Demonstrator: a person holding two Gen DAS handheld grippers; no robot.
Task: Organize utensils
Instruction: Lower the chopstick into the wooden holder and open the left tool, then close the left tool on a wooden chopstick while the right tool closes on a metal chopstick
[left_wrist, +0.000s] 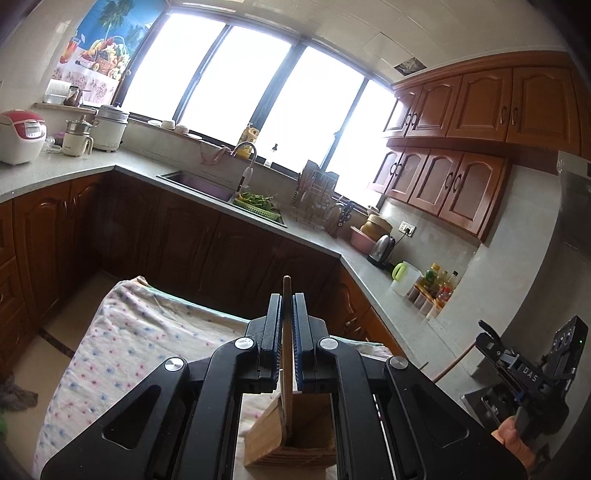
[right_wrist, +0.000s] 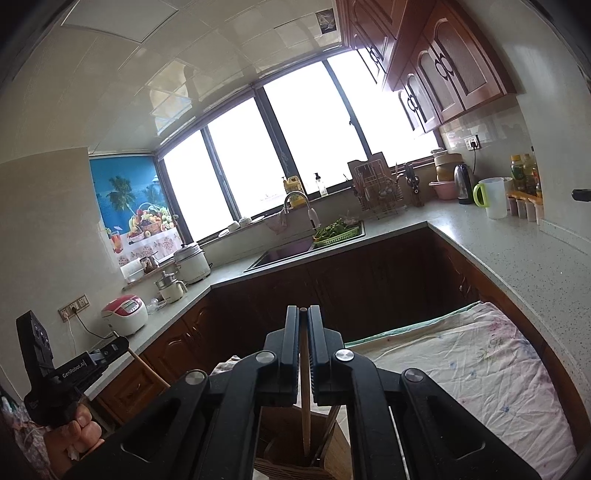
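My left gripper (left_wrist: 287, 299) is shut on a wooden stick-like utensil (left_wrist: 287, 291) whose lower end reaches down into a wooden utensil holder (left_wrist: 273, 439) on the cloth-covered table. A second thin stick (left_wrist: 281, 384) also stands in that holder. My right gripper (right_wrist: 303, 312) is shut on another wooden stick utensil (right_wrist: 305, 402) that runs down into a wooden holder (right_wrist: 332, 454). Each gripper shows in the other's view: the right gripper (left_wrist: 532, 373) at the right edge, the left gripper (right_wrist: 66, 373) at the left edge.
A floral cloth (left_wrist: 140, 332) covers the table, also seen in the right wrist view (right_wrist: 461, 365). Dark wooden cabinets (left_wrist: 221, 243) and a grey counter surround it, with a sink (left_wrist: 207, 184), dish rack (left_wrist: 314, 199), kettle (left_wrist: 382, 251), and rice cooker (left_wrist: 20, 136).
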